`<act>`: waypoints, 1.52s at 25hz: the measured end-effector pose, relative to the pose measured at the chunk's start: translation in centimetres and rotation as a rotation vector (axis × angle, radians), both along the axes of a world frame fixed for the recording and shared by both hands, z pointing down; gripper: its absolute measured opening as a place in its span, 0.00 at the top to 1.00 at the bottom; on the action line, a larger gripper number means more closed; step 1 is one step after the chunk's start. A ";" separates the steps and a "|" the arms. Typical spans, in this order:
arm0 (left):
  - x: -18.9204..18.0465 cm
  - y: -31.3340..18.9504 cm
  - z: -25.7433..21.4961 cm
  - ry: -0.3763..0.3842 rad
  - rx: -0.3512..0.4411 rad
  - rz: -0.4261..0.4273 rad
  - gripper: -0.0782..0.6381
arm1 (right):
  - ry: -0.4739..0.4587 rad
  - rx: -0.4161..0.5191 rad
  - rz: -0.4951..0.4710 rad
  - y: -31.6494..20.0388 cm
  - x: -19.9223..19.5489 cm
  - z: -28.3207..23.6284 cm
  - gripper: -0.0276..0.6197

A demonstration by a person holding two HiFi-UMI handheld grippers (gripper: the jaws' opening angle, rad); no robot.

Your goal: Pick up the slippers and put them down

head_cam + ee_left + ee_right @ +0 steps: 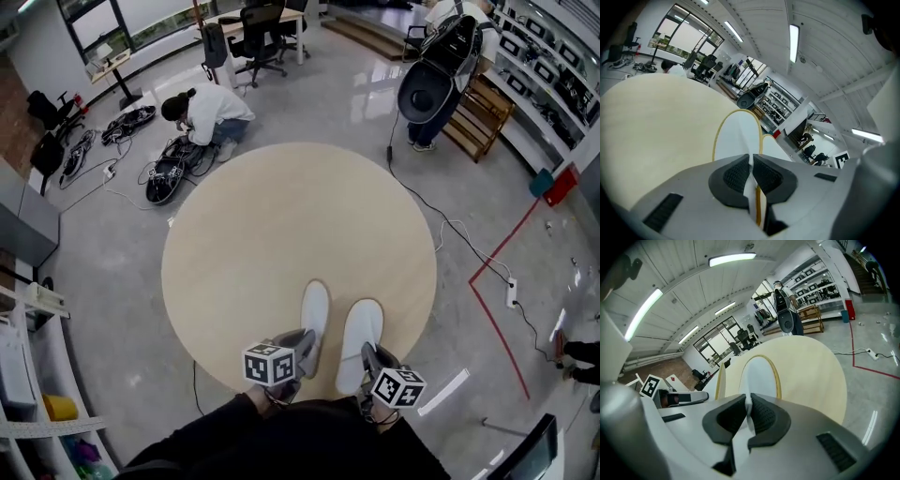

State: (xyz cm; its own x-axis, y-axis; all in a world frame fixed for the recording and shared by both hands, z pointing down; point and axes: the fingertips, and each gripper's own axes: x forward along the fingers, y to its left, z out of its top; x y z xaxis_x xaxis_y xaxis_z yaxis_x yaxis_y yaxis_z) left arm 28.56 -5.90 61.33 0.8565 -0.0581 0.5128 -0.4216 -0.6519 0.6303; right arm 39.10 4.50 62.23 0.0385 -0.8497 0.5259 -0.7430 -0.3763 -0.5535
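A pair of white slippers with tan-edged soles lies side by side at the 6 o'clock edge of a round, pale wooden bench [281, 225], toes pointing to 12 o'clock. The left slipper [315, 307] sits slightly further toward 12 o'clock than the right slipper [362, 328], and a narrow strip of bench shows between them.

The left gripper [307, 345] reaches in from 6 o'clock. In the left gripper view, the left gripper [751, 174] has its dark ribbed pads pressed onto the heel rim of the left slipper [738, 136], with the right slipper [771, 146] just beside it at 3 o'clock.

The right gripper [367, 356] does the same on its side. In the right gripper view, the right gripper [749, 414] pinches the heel rim of the right slipper [759, 376], with the edge of the left slipper [721, 378] at 9 o'clock and the bench [815, 366] spreading beyond.

Whether the soles rest on the bench cannot be told.

On the grey floor beyond the bench, a crouching person [214, 114] bends over a tangle of black cables [172, 176] at 11 o'clock, and a red floor line [495, 281] runs at 3 o'clock.
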 end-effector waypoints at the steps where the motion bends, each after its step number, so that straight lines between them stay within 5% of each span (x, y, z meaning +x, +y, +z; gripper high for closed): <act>1: -1.4 -0.3 -0.1 0.003 0.000 -0.015 0.84 | 0.009 0.000 -0.007 -0.2 -1.1 -0.2 0.91; 18: -18.9 -0.7 0.3 0.042 -0.043 -0.170 0.84 | 0.082 -0.029 -0.140 -1.7 -15.9 -1.5 0.91; 29: -21.2 -0.3 -4.7 0.074 0.088 -0.328 0.84 | 0.069 0.067 -0.328 -5.4 -16.9 -4.3 0.91; 38: -21.5 2.5 -4.0 0.033 0.048 -0.466 0.84 | -0.011 0.078 -0.411 -3.7 -16.4 -2.6 0.91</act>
State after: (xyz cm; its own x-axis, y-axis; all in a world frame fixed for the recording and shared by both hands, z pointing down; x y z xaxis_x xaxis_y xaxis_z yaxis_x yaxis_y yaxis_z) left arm 7.03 -3.40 57.35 0.7493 -0.4636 0.4728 -0.6565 -0.4263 0.6223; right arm 22.68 0.78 59.64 -0.3168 -0.8306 0.4580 -0.8167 -0.0066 -0.5770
